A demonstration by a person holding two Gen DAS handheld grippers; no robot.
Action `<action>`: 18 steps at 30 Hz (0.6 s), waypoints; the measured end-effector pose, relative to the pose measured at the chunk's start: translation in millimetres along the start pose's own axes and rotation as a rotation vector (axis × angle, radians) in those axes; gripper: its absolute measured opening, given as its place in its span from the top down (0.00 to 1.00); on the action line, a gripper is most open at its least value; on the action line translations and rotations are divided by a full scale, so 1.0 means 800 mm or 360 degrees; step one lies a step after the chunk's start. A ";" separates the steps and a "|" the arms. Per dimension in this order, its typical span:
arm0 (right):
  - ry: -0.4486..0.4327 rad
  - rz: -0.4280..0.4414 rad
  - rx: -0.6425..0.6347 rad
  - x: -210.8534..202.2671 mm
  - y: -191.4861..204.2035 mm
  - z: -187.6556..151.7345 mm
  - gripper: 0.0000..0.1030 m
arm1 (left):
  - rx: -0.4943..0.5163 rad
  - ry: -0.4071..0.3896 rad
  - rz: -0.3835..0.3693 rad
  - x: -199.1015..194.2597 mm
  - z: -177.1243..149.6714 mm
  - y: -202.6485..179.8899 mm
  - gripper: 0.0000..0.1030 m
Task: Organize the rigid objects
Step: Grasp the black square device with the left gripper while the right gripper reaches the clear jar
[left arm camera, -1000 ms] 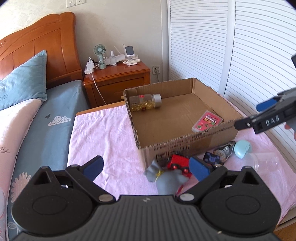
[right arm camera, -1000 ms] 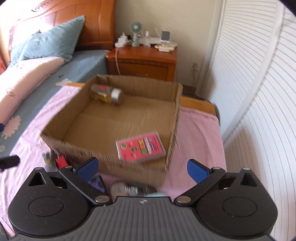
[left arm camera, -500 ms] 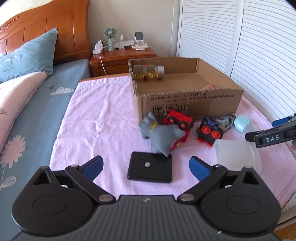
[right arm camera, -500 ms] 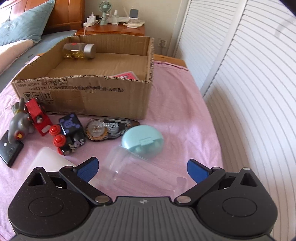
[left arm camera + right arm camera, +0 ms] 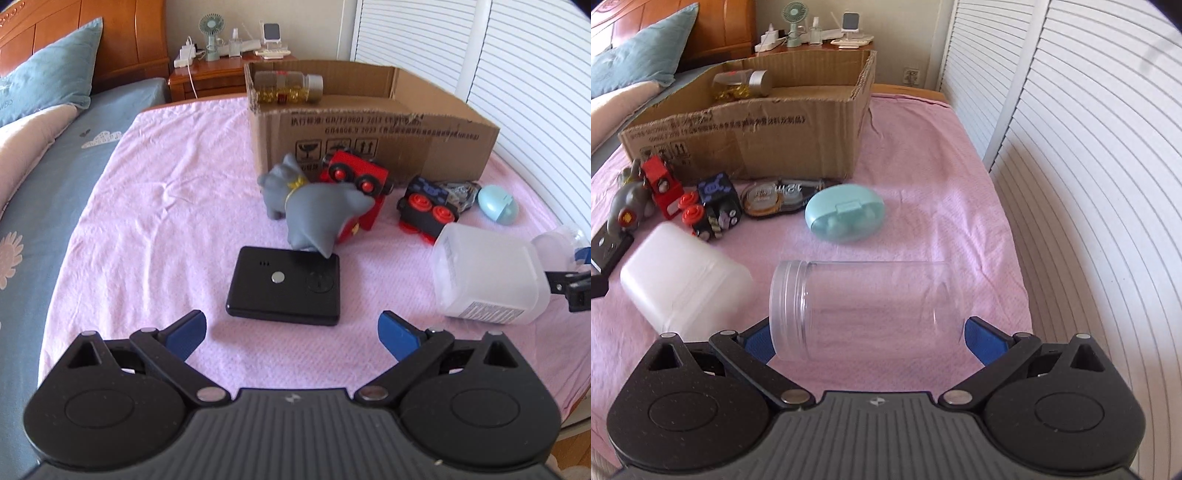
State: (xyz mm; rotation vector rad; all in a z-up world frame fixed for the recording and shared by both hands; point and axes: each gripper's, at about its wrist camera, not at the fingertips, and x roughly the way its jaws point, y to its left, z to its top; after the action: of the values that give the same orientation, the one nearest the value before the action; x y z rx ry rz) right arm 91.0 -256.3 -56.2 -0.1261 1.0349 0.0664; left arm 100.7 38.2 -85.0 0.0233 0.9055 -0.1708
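Note:
My left gripper (image 5: 291, 334) is open and empty, just short of a flat black box (image 5: 284, 291) on the pink cloth. A grey toy cat (image 5: 314, 206) stands with a paw on that box, beside a red toy train (image 5: 354, 181). My right gripper (image 5: 866, 341) is open, its fingers on either side of a clear plastic jar (image 5: 860, 306) that lies on its side. A white plastic container (image 5: 683, 280) lies left of the jar. The cardboard box (image 5: 373, 125) holds a pill bottle (image 5: 288, 86).
A black toy car (image 5: 716, 210), a correction tape (image 5: 779, 195) and a mint case (image 5: 846, 214) lie in front of the cardboard box. White louvred doors (image 5: 1089, 147) stand on the right. A bed with pillows (image 5: 48, 81) and a nightstand (image 5: 210, 70) are on the left.
Both grippers have pulled back from the cardboard box and come down low over the cloth. The right one now has the clear jar between its open fingers.

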 end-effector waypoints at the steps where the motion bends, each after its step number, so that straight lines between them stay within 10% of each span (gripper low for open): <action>1: 0.0000 0.0006 -0.0009 0.001 0.000 -0.003 0.00 | 0.0007 -0.0009 0.0009 0.001 -0.001 -0.001 0.01; 18: -0.0169 0.0105 0.0038 -0.002 -0.011 -0.029 0.00 | 0.0134 -0.0128 -0.0043 0.007 -0.002 0.007 0.00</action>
State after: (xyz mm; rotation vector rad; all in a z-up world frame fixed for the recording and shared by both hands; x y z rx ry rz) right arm 71.6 -268.3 -66.1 -0.0661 0.9336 0.1195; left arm 104.0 42.7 -90.7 0.0815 0.8183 -0.2336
